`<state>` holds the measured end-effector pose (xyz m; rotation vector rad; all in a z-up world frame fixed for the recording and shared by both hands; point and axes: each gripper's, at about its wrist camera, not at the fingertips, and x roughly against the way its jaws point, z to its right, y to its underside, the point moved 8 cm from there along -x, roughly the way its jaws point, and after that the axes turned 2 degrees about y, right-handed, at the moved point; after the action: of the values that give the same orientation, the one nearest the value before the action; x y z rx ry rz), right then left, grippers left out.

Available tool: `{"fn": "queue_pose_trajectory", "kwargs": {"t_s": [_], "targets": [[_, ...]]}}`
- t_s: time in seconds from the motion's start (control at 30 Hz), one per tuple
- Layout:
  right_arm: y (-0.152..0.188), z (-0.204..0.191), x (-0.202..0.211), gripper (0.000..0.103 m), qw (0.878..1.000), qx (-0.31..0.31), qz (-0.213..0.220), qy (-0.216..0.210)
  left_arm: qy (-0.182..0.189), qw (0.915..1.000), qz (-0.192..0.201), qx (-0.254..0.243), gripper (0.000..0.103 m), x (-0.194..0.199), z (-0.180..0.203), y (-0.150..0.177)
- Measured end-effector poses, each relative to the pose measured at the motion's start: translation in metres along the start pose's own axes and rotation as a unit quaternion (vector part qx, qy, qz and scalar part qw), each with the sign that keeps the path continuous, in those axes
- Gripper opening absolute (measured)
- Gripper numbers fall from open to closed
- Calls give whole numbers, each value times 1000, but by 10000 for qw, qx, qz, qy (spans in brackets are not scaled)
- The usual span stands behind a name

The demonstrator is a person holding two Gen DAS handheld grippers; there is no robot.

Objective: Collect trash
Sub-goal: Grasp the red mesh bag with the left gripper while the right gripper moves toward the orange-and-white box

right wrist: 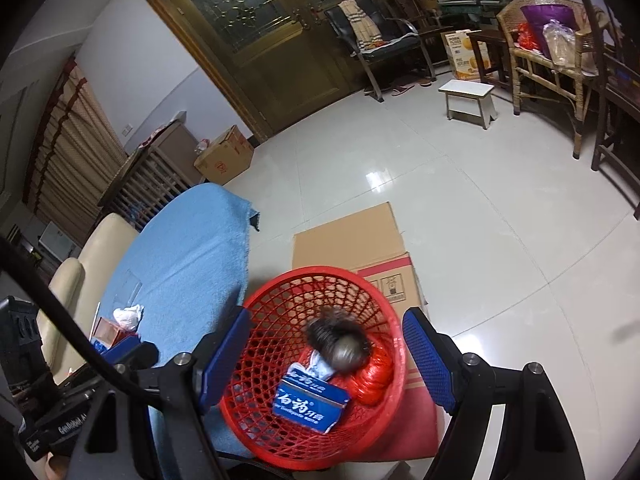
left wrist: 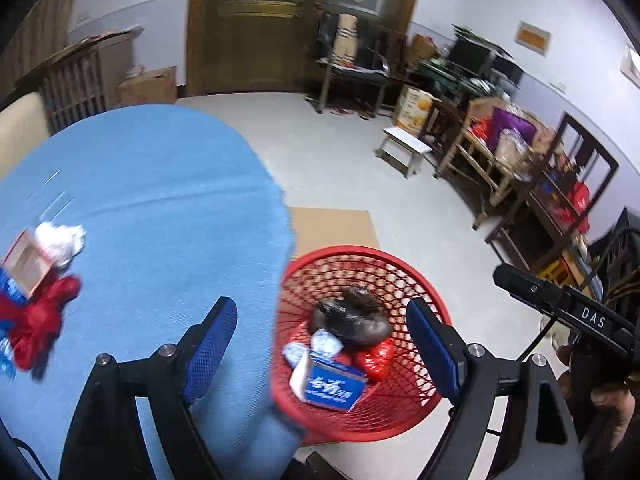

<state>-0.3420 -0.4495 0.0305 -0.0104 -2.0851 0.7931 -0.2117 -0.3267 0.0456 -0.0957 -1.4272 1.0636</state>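
Note:
A red mesh basket [left wrist: 400, 276] [right wrist: 280, 420] stands on the floor beside a table with a blue cloth [left wrist: 160, 200] [right wrist: 192, 248]. In it lie a dark crumpled bag [left wrist: 352, 316] [right wrist: 338, 340], a blue toothpaste box [left wrist: 334, 386] [right wrist: 310, 402], a red wrapper [left wrist: 376, 358] [right wrist: 374, 380] and pale wrappers [left wrist: 326, 342]. On the cloth lie white crumpled paper [left wrist: 60, 240] [right wrist: 128, 316], an open small box [left wrist: 26, 262] [right wrist: 106, 330] and a red wrapper [left wrist: 38, 326]. My left gripper [left wrist: 322, 348] is open and empty above the table edge and basket. My right gripper [right wrist: 328, 360] is open and empty above the basket.
Flat cardboard [right wrist: 348, 236] lies under the basket. A white stool [right wrist: 470, 100], chairs [right wrist: 384, 40], a rattan bench [right wrist: 552, 64] and cardboard boxes [right wrist: 224, 156] stand around the tiled floor. A cream sofa [right wrist: 80, 276] is behind the table.

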Motion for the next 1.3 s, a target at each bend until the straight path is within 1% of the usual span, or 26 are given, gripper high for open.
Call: {"fn": "queue_pose_trajectory", "kwargs": {"t_s": [0.13,0.3,0.47,0.5,0.57,0.6,0.67,0.83,0.93,1.1,1.13,1.17,1.2,1.23,1.3], "targets": [[7,-19,-6,81,9998,178,-105,-76,-338,9986,127,383,87,21,-44,7],[22,-54,-17,81,9979,542,-336,-133,-719,9926,273,942,87,47,-103,28],[39,-95,-25,81,9941,916,-504,-279,-1137,9815,393,1487,87,70,-171,50],[43,-102,-27,81,9932,984,-541,-315,-1260,9783,401,1597,87,74,-187,54],[54,-120,-31,81,9905,1156,-636,-387,-1377,9732,423,1791,87,76,-210,59],[58,-127,-33,81,9892,1231,-673,-416,-1392,9721,420,1843,87,76,-216,61],[67,-140,-35,81,9867,1372,-747,-452,-1433,9706,367,1900,87,71,-231,61],[80,-160,-37,81,9816,1620,-871,-514,-1375,9764,275,1640,87,49,-244,47],[84,-166,-38,81,9800,1695,-915,-502,-1490,9761,165,1575,87,34,-256,40],[85,-165,-41,81,9801,1673,-976,-443,-1427,9765,44,1613,86,12,-269,33],[85,-164,-42,81,9802,1661,-990,-438,-1401,9771,45,1598,83,10,-268,32],[85,-164,-43,81,9801,1657,-1006,-432,-1348,9783,62,1571,59,10,-268,34],[85,-164,-45,81,9798,1662,-1023,-429,-1303,9793,-12,1549,41,8,-269,37],[86,-165,-46,81,9795,1671,-1037,-434,-1230,9797,-105,1579,35,5,-268,39],[88,-169,-48,81,9783,1716,-1064,-462,-1197,9806,-53,1555,35,7,-266,40]]}}
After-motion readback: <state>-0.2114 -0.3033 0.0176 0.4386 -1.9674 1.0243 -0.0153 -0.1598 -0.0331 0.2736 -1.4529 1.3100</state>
